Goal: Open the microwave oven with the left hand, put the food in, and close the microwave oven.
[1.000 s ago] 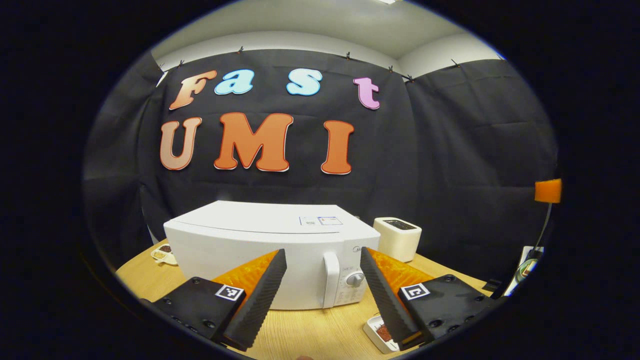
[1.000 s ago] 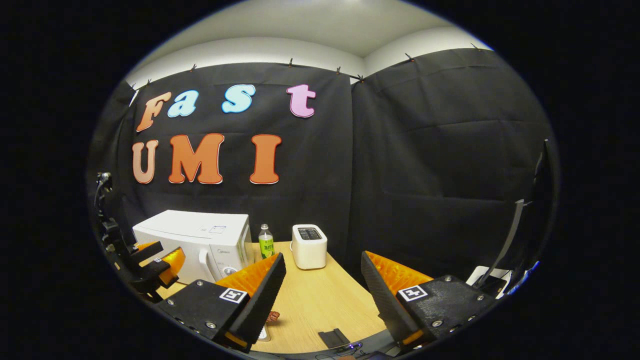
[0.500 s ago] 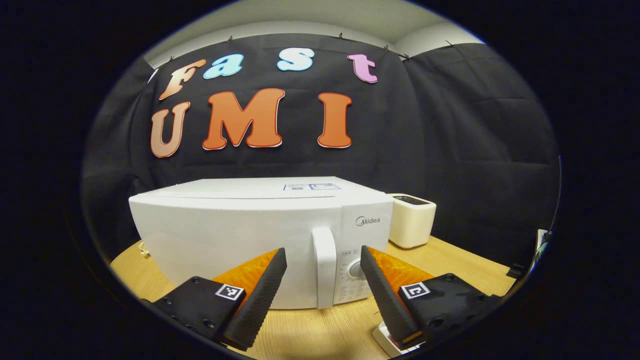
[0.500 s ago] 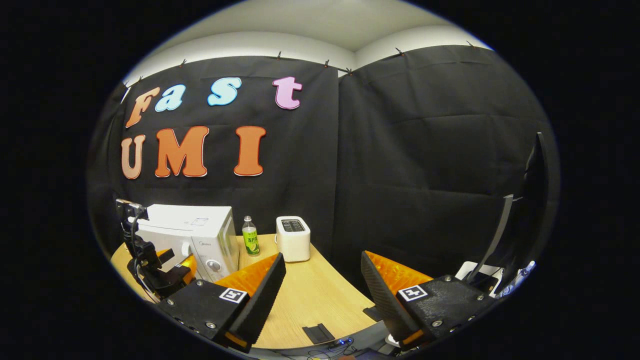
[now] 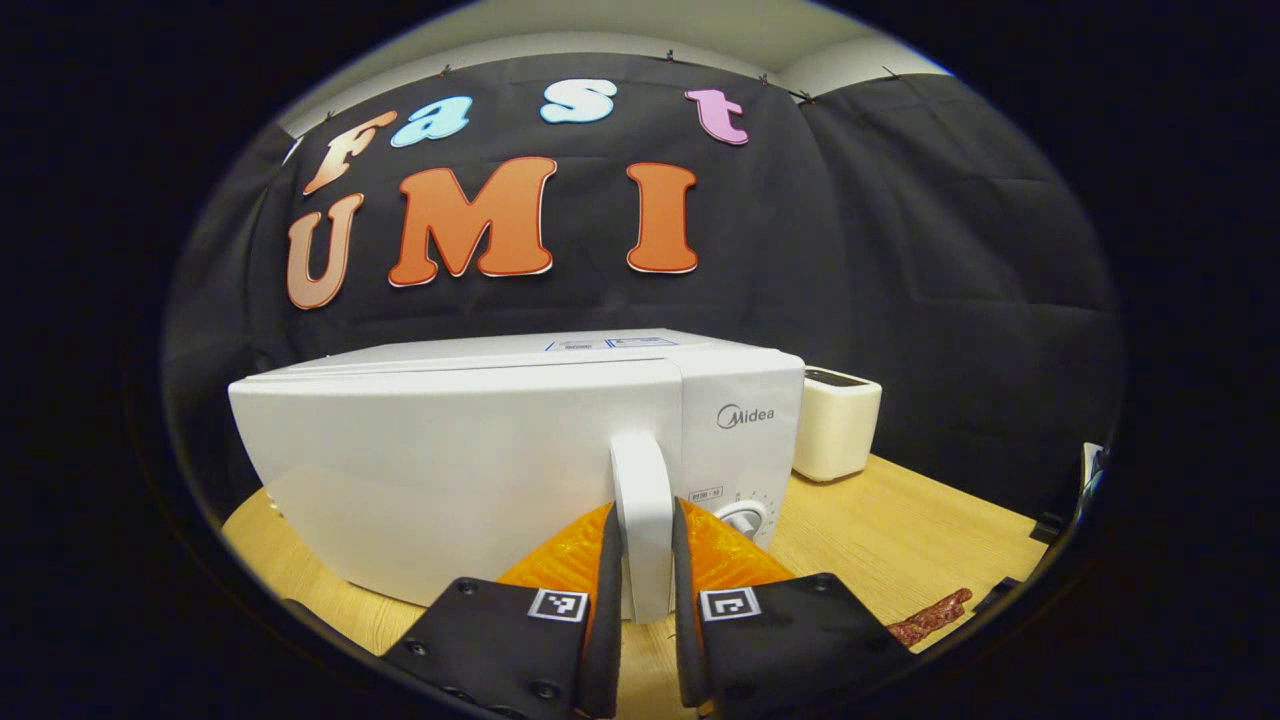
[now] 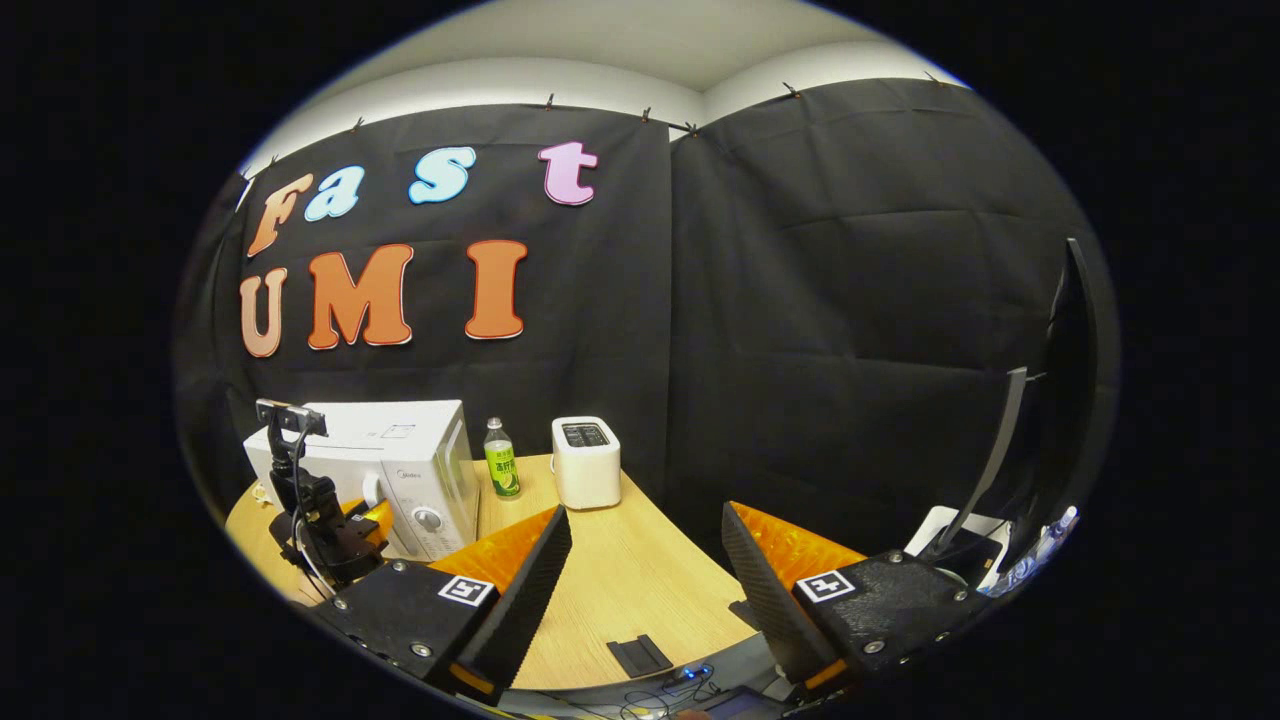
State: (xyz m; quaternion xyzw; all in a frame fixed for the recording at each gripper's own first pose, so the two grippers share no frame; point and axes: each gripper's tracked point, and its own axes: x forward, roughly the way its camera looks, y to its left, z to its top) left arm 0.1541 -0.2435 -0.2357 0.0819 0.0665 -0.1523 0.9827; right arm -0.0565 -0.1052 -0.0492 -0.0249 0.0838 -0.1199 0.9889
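The left gripper (image 5: 640, 600) had its jaws clamped on the white upright door handle (image 5: 641, 520) of the boxy white microwave oven (image 5: 480, 450), which stood shut on the light wooden worktop (image 5: 900, 540). So the grasp was made, by my reading, but the door was not yet pulled open. To the right of those jaws lay a dark reddish strip of food (image 5: 928, 617), not yet picked up. The right gripper (image 6: 640, 590) hung with its jaws wide apart and empty, well apart from the oven. Opening, loading and closing all remained.
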